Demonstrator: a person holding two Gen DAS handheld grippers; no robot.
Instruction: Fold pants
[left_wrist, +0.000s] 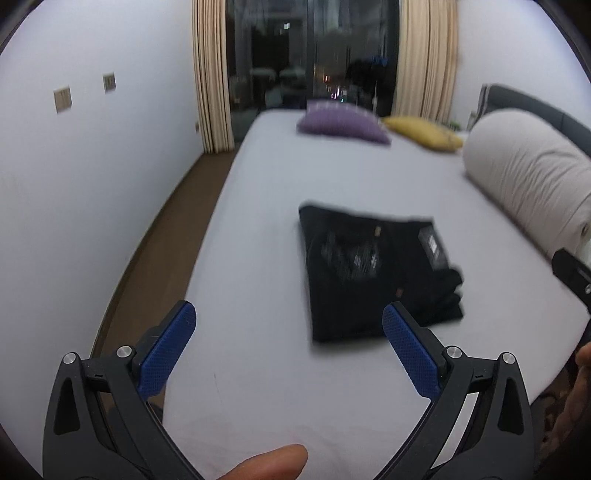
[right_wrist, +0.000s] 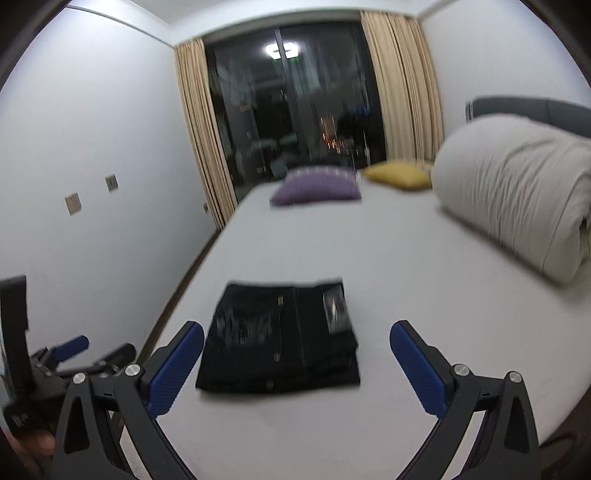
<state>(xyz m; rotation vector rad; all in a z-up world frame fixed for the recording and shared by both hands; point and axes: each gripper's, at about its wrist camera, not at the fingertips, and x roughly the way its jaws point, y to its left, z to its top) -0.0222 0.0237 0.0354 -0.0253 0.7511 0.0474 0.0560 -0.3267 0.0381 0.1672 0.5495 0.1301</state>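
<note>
Pants (right_wrist: 280, 336) lie folded on the bed (right_wrist: 406, 295), ahead of both grippers, untouched. Left gripper (left_wrist: 290, 332) and right gripper (right_wrist: 297, 350) hang spread wide, empty. Cloth looks soft, limp, fairly light; best pinched at a folded edge, through all layers.

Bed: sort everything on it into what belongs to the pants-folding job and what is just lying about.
Belongs to the job:
- black pants, folded into a compact stack on the bed sheet
- left gripper, open
- right gripper, open

Just lying about:
- purple pillow
- yellow pillow
- rolled cream duvet
</note>
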